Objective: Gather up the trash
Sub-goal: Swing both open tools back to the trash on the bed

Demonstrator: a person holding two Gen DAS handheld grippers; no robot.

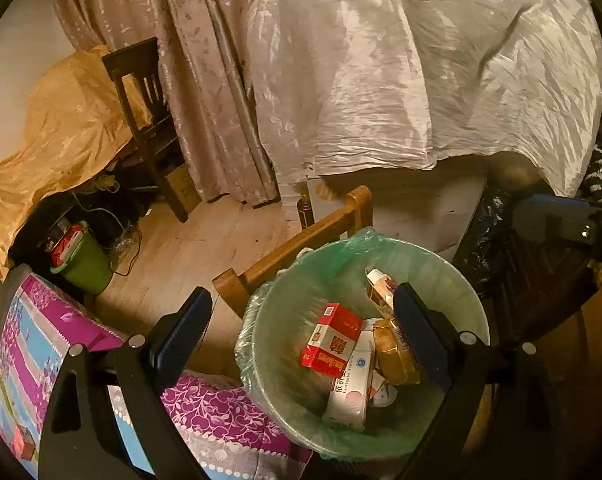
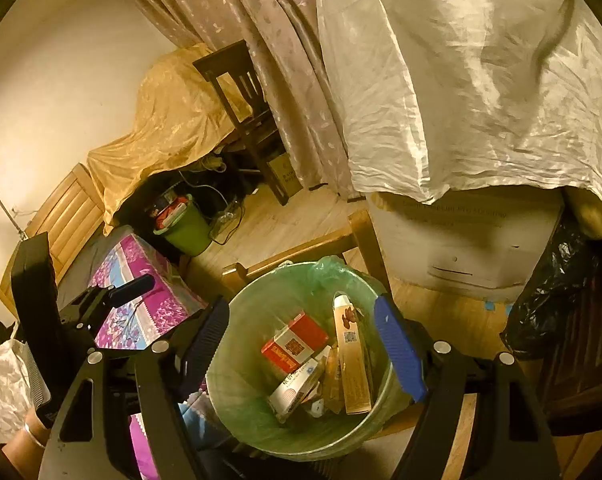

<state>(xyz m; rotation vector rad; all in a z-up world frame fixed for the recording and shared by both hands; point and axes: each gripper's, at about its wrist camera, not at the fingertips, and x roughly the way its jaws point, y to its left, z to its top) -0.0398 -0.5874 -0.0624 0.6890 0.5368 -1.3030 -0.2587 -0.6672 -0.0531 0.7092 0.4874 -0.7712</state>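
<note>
Task looked mostly done from what you could see: the bin [image 1: 365, 344], lined w/ a green bag, already held a red carton [image 1: 333, 340], a white box [image 1: 351, 384], a tall tan tube box [image 2: 353, 364] leaning against the bin's right wall, plus an amber wrapped pack [image 1: 395, 354] and small scraps under them. All of it sat inside the liner, nothing hung over the rim. What was left, by my read: the purple floral surface [image 1: 221, 416] beside the bin showed one small reddish item near its lower left edge, too blurred to ID, maybe more trash; rest of the surface fell out of view, so can't confirm it was the last piece. Left gripper [image 1: 301, 332] hung over the bin, fingers [image 1: 181, 332] spread wide, released, nothing between them, touching nothing. Right gripper [image 2: 305, 348] was likewise above the bin mouth, fingers [image 2: 399, 354] apart, empty, clear of the rim as far as the frame showed.
</note>
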